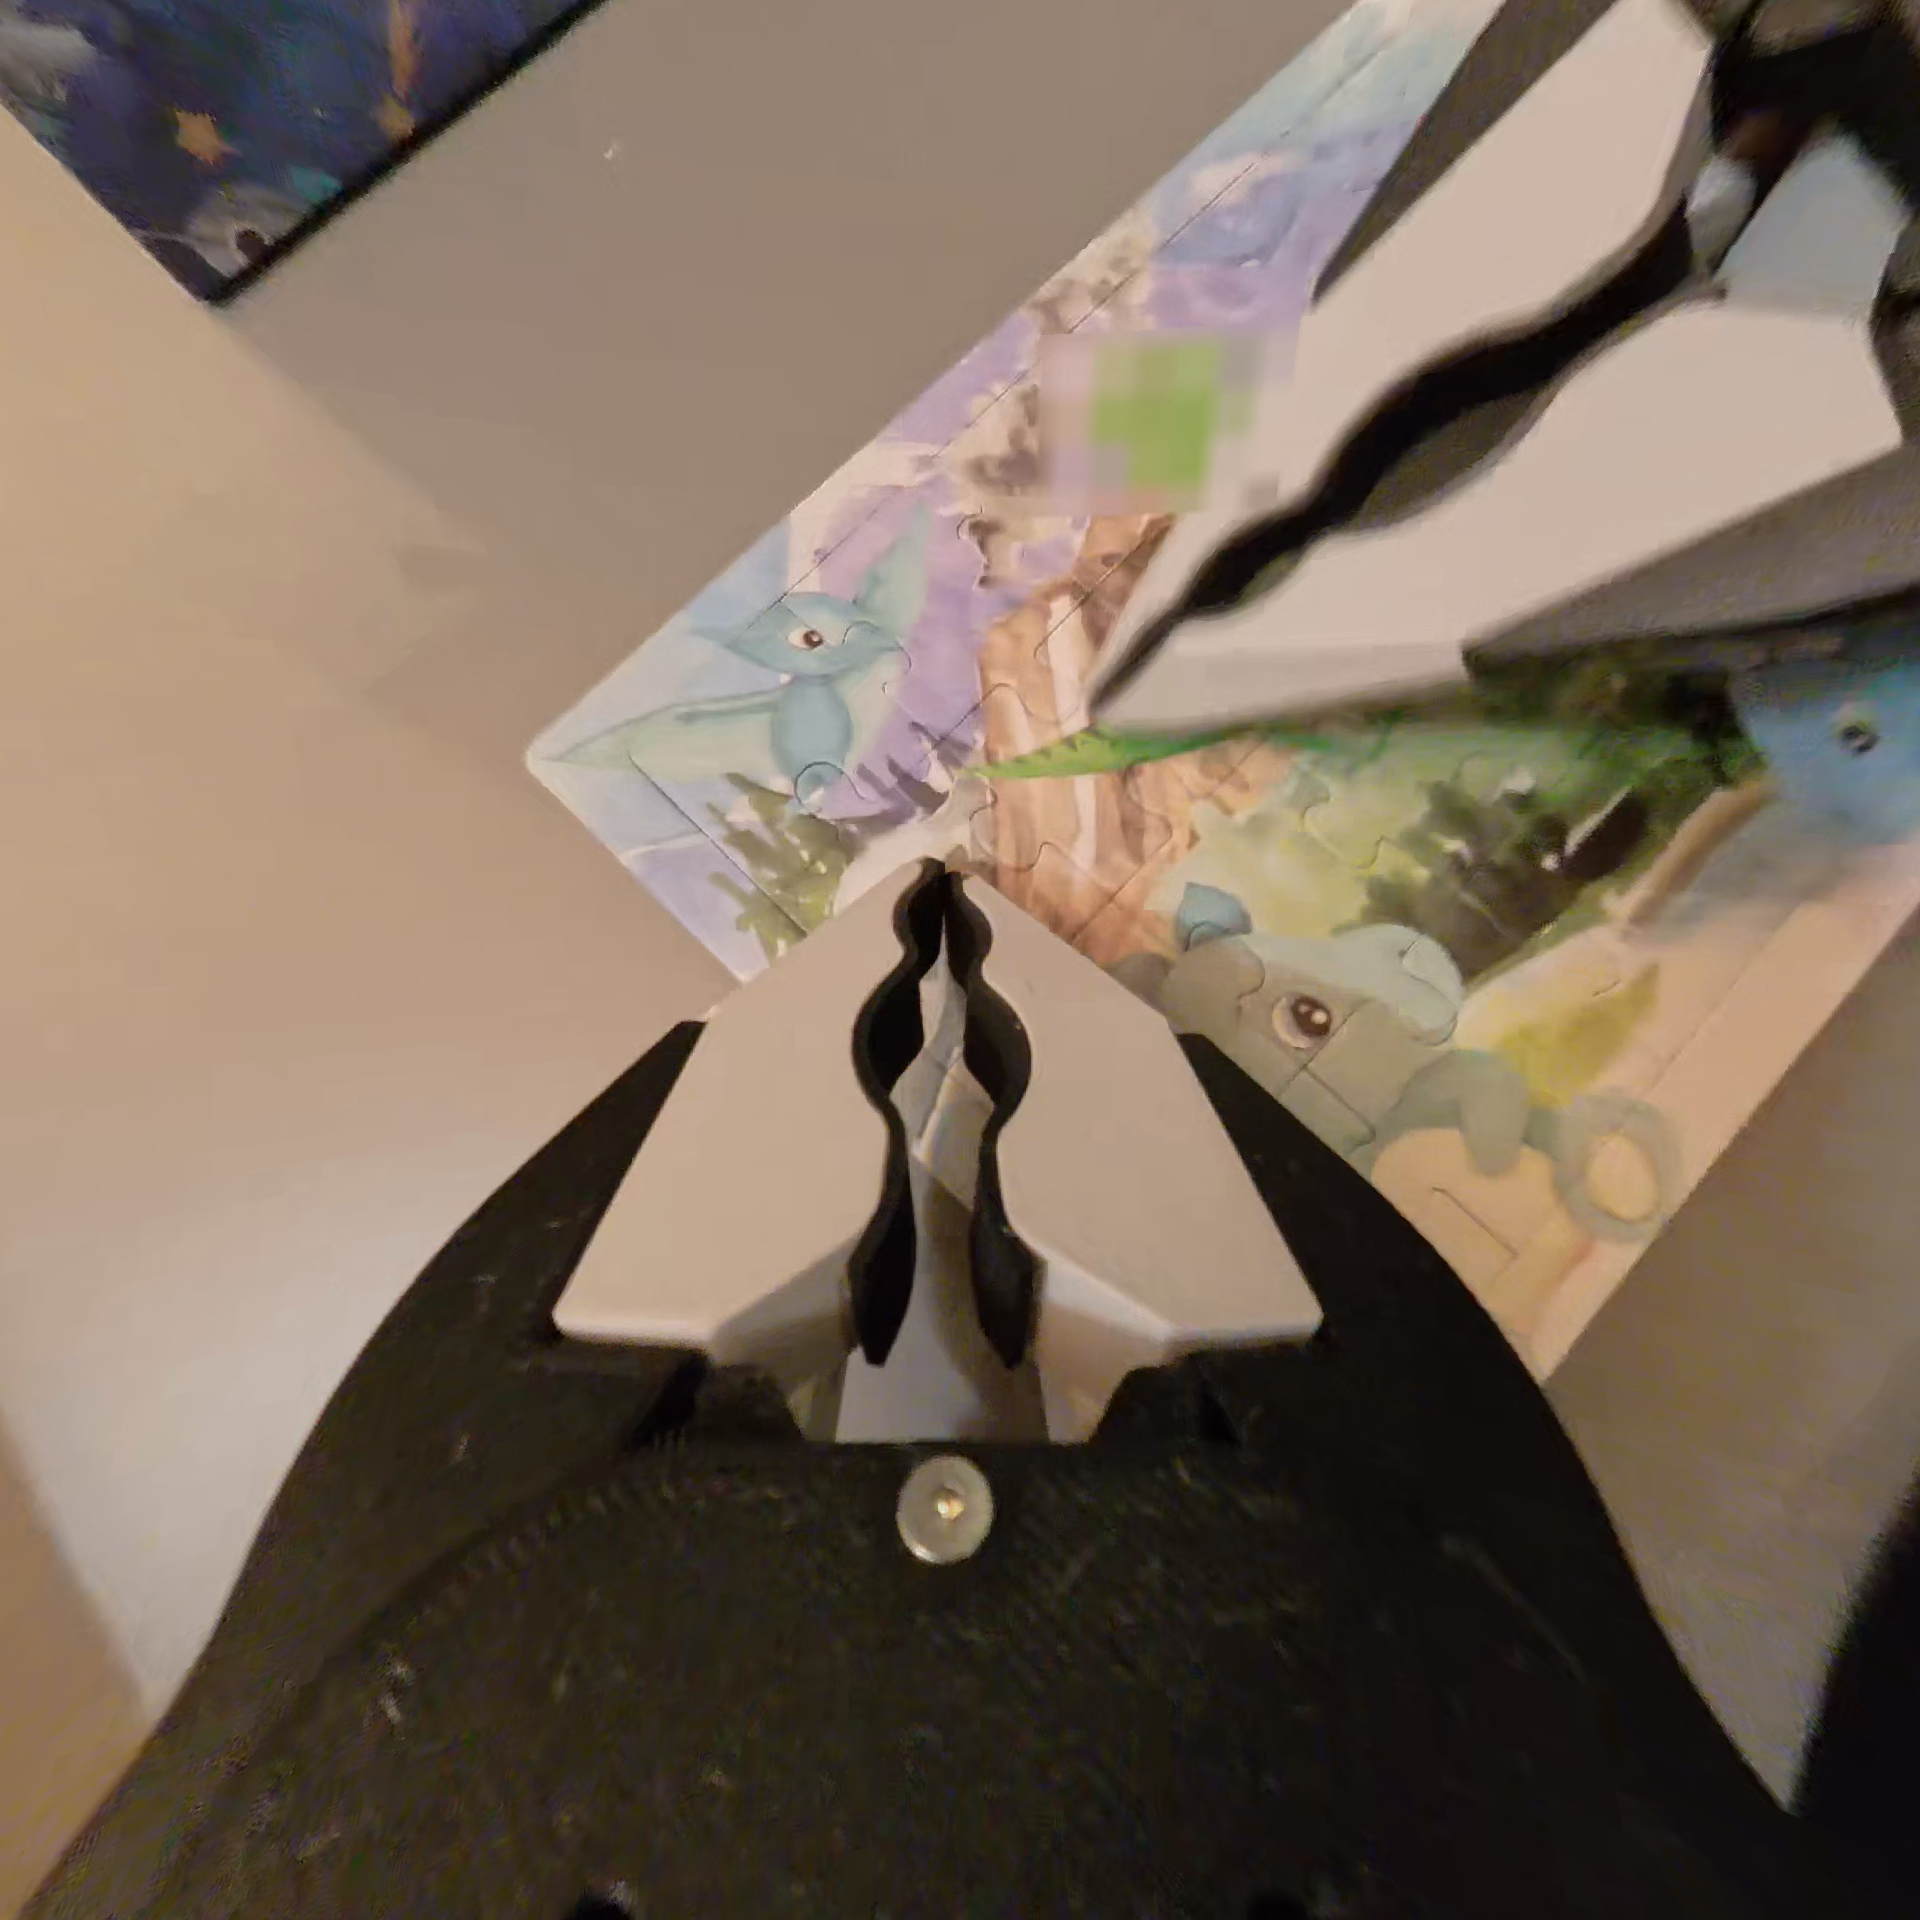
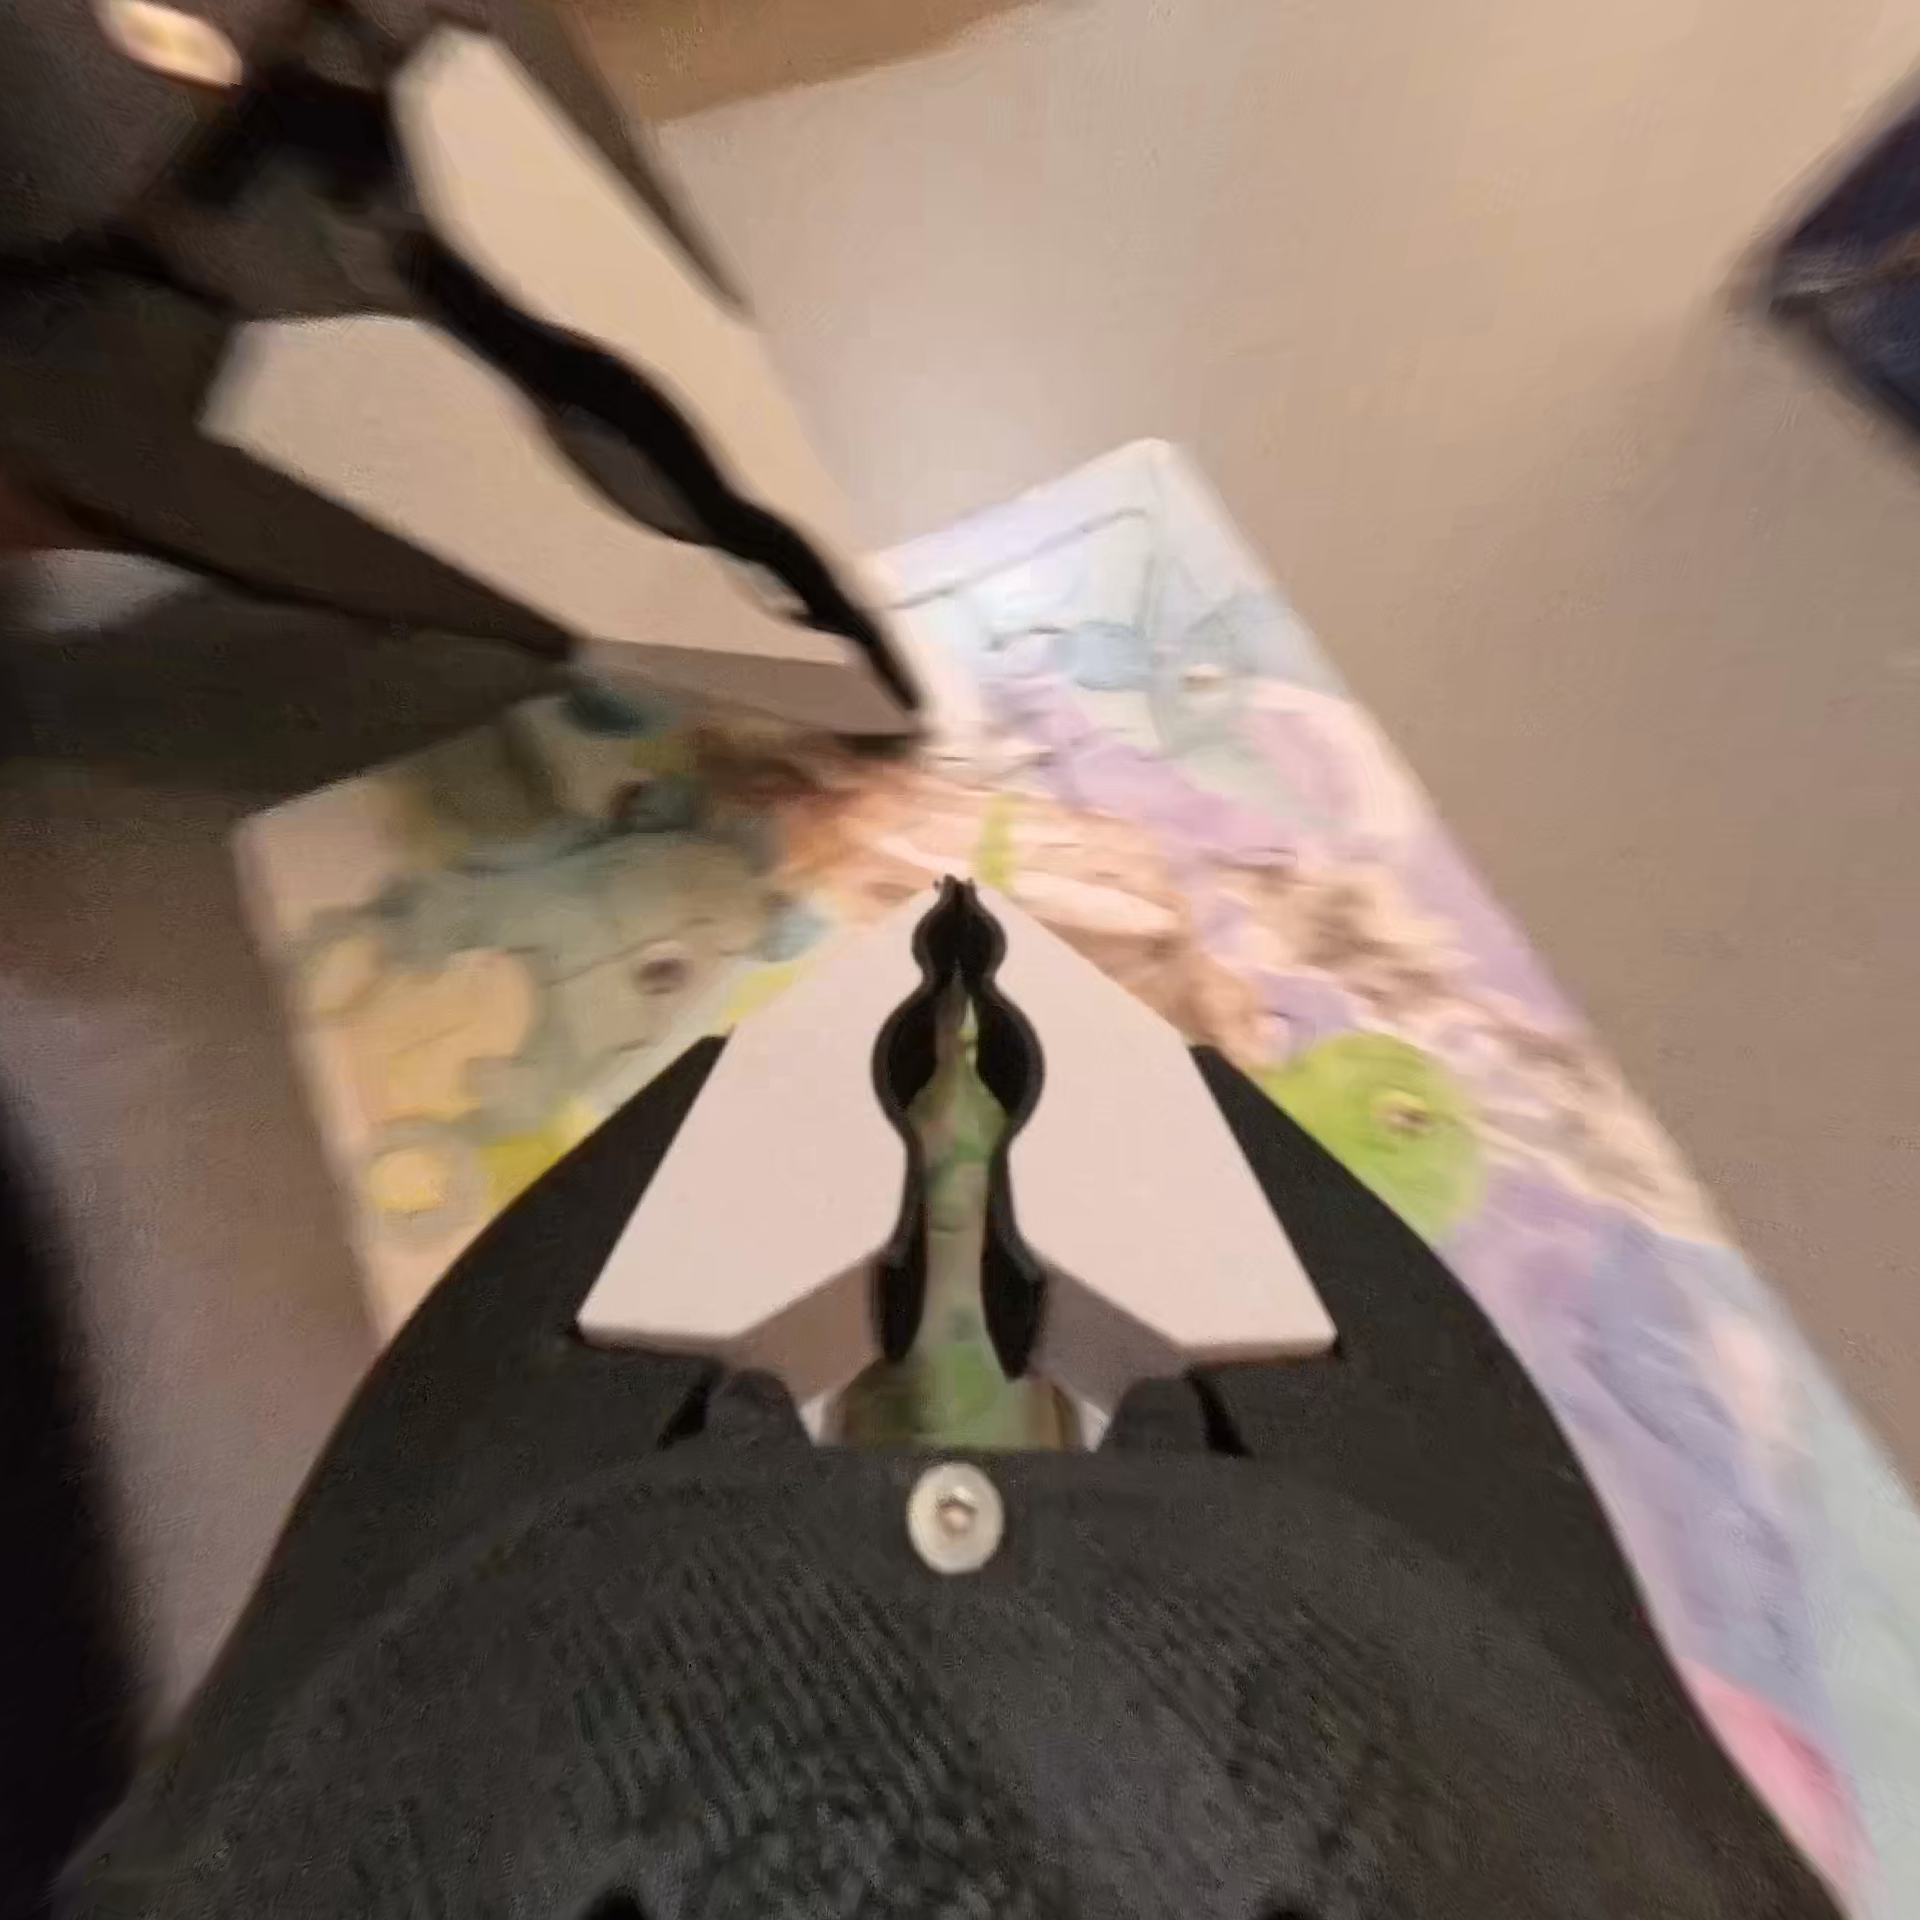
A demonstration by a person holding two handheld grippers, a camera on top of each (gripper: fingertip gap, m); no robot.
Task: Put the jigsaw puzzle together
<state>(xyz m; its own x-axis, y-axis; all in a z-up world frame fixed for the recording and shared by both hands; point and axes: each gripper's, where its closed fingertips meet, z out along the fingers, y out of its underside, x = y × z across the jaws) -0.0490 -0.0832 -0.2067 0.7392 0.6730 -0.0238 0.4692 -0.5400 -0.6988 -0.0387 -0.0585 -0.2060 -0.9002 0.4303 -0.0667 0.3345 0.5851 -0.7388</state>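
The jigsaw puzzle point(image 1: 1351, 831) lies flat on the beige table point(image 1: 312, 831). It is a pastel picture of blue creatures, and its pieces appear joined. My left gripper point(image 1: 943, 875) is shut, with its tips down on the puzzle near a brown patch; I see no piece in it. My right gripper point(image 1: 1127, 665) reaches in from the upper right, also shut, with its tips over the puzzle's middle. The right wrist view is blurred: the right gripper point(image 2: 956, 888) is shut over the puzzle point(image 2: 1299, 831), and the left gripper point(image 2: 899, 691) is at the upper left.
A dark blue starry box or picture point(image 1: 208, 125) lies at the table's far left corner. It also shows in the right wrist view point(image 2: 1849, 260) at the upper right. Bare table surrounds the puzzle on the left and far sides.
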